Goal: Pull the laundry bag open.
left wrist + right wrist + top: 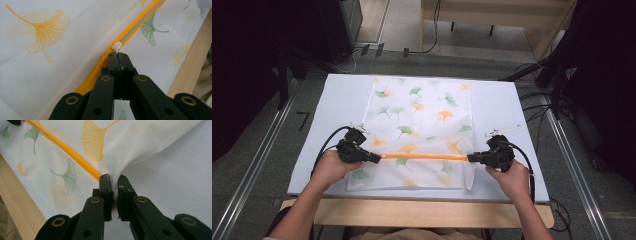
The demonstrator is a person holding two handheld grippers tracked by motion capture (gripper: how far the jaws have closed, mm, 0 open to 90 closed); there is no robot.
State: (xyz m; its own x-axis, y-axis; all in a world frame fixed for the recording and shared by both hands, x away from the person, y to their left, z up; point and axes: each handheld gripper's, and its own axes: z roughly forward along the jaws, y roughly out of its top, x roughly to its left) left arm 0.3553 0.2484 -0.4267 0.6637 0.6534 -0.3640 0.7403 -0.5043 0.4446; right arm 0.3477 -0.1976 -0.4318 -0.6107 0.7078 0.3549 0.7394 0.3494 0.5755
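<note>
The white table top (497, 100) lies bare to the left, right and far side of the mesh bag (422, 115), so a hand can pass there. Across the bag's near part, the zipper (424, 157) is stretched between the left gripper (373, 157) and right gripper (472, 158), barring the way over it.

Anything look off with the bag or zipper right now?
Nothing is damaged. The bag lies flat, except its right edge, bunched and lifted where the right gripper pinches it. The left gripper holds the white pull; the zipper runs straight.
</note>
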